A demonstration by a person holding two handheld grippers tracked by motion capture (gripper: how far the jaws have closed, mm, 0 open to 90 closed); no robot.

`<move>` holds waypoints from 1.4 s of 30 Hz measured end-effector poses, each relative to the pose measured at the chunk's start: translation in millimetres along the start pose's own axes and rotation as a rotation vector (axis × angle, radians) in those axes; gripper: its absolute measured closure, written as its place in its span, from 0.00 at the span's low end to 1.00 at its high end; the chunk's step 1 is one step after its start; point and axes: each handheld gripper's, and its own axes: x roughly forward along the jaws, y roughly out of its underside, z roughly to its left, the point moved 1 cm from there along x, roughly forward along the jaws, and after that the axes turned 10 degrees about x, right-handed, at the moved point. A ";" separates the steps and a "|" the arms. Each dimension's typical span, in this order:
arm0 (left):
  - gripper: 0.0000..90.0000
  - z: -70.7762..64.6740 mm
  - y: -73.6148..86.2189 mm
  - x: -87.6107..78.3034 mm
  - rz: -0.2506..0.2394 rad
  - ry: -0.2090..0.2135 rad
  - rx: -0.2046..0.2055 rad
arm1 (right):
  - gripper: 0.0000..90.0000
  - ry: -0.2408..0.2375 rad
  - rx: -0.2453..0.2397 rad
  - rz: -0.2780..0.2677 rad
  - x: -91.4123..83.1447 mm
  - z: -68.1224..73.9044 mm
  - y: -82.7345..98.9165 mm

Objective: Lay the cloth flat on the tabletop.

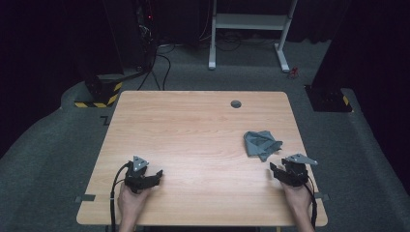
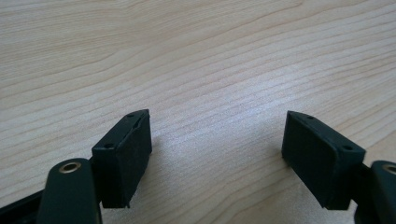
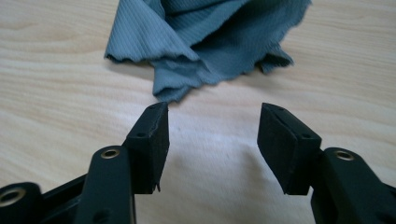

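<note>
Pale woodgrain table (image 1: 193,130) on grey carpet, dark room. Crumpled grey ribbed cloth (image 3: 210,42) just ahead of right gripper (image 3: 212,140); left gripper (image 2: 217,154) over bare wood; both jaws apart, empty.

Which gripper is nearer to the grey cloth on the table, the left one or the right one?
Right. The right gripper sits just short of the grey cloth, jaws open and not touching it. The left gripper rests far across the table, open over bare wood.
</note>
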 end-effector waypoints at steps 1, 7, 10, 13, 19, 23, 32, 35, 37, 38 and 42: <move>0.27 0.0 0.0 0.0 0.000 0.000 0.000 | 0.48 0.000 0.000 0.000 0.0 0.0 0.0; 0.27 0.1 0.1 -0.1 -0.001 0.001 -0.001 | 0.46 -0.017 0.011 0.002 12.5 3.1 -12.9; 0.27 0.1 0.0 0.0 -0.001 0.001 -0.001 | 0.46 -0.017 0.013 0.003 17.0 4.0 -18.0; 0.27 0.2 0.1 -0.1 -0.002 0.002 -0.002 | 0.44 -0.014 0.015 -0.007 21.3 3.8 -22.1; 0.27 0.2 0.1 -0.1 -0.002 0.002 -0.001 | 0.42 -0.004 0.027 0.008 32.0 3.6 -32.7; 0.27 0.2 0.2 -0.1 -0.003 0.002 -0.003 | 0.41 0.004 0.018 0.012 38.4 4.9 -38.5; 0.27 0.3 0.3 -0.4 -0.002 0.003 -0.003 | 0.42 0.015 0.039 0.055 53.2 4.8 -44.7; 0.27 0.3 0.3 -0.4 -0.002 0.003 -0.002 | 0.46 0.014 0.023 0.064 57.1 4.6 -44.1; 0.27 0.1 0.4 -0.4 -0.002 0.003 -0.002 | 0.52 0.011 0.027 0.067 56.6 5.6 -44.2; 0.27 0.1 0.3 -0.4 -0.001 0.002 -0.001 | 0.62 0.006 0.017 0.070 55.9 6.5 -44.2; 0.27 0.1 0.4 -0.4 -0.001 0.002 -0.002 | 0.82 -0.035 0.003 0.086 55.3 9.6 -44.3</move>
